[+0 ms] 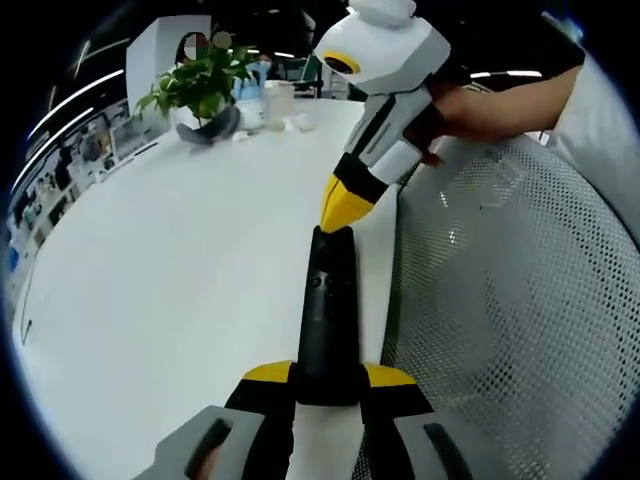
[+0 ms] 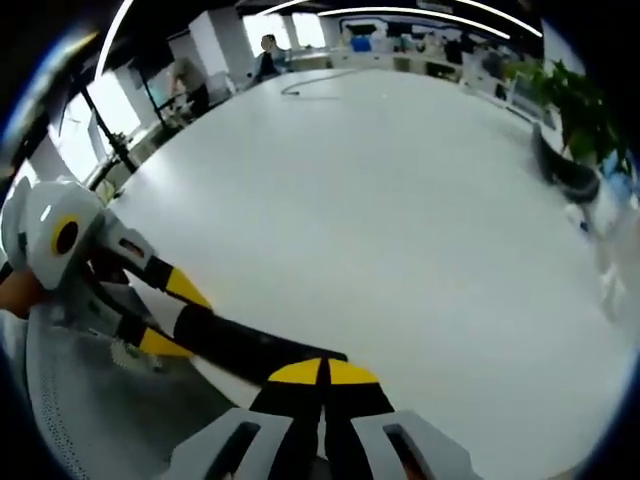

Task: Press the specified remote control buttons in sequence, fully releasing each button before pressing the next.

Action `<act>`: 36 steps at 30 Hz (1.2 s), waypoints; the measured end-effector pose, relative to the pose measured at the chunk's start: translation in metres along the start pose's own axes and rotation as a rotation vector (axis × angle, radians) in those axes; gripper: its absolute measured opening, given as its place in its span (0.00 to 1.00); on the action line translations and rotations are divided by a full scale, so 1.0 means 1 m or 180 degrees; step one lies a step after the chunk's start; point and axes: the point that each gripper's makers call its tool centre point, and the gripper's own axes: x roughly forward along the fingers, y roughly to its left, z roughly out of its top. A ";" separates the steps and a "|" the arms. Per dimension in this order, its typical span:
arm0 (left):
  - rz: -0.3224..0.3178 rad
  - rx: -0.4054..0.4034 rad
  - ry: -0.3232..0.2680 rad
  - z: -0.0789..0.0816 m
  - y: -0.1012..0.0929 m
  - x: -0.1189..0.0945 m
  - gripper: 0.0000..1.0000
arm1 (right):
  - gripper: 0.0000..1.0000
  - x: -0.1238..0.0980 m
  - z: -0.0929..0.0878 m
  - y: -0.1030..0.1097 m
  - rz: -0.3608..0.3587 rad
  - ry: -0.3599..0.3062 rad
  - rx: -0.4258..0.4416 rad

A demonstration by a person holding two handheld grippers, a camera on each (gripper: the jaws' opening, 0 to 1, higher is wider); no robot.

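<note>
Left gripper [image 1: 327,385] fingers are clamping the black remote [image 1: 330,315]; right gripper [image 1: 345,205] closed tips are hiding its far end above the table [image 1: 180,280].

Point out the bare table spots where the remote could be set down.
The table is bare between the plant and the remote. It is crowded at the edge, where the right gripper meets the remote by the mesh chair, and around the plant.

Left claw [image 1: 327,385] clamps the remote; right claw [image 2: 322,372] closed (tips together).
</note>
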 end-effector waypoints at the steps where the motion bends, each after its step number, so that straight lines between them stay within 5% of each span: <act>1: -0.0002 0.0007 0.0002 0.000 0.000 0.000 0.24 | 0.00 0.000 0.000 0.000 0.0003 -0.0001 0.0003; 15: -0.0012 0.0089 0.0035 0.000 0.001 0.000 0.24 | 0.00 -0.003 -0.005 0.002 0.0096 0.0110 0.0228; 27: -0.0017 0.0119 0.0033 0.000 0.001 0.001 0.24 | 0.00 -0.002 -0.007 0.006 0.0049 0.0207 0.0001; 30: -0.0020 0.0135 0.0031 0.000 0.001 0.001 0.24 | 0.00 -0.001 -0.006 0.005 0.0052 0.0167 0.0016; 33: -0.0022 0.0141 0.0025 -0.001 0.001 0.001 0.24 | 0.00 0.006 0.005 -0.007 -0.0131 -0.0144 -0.0222; 36: -0.0020 0.0148 0.0024 -0.001 0.001 0.001 0.24 | 0.00 0.005 0.001 -0.001 0.0097 -0.0008 0.0277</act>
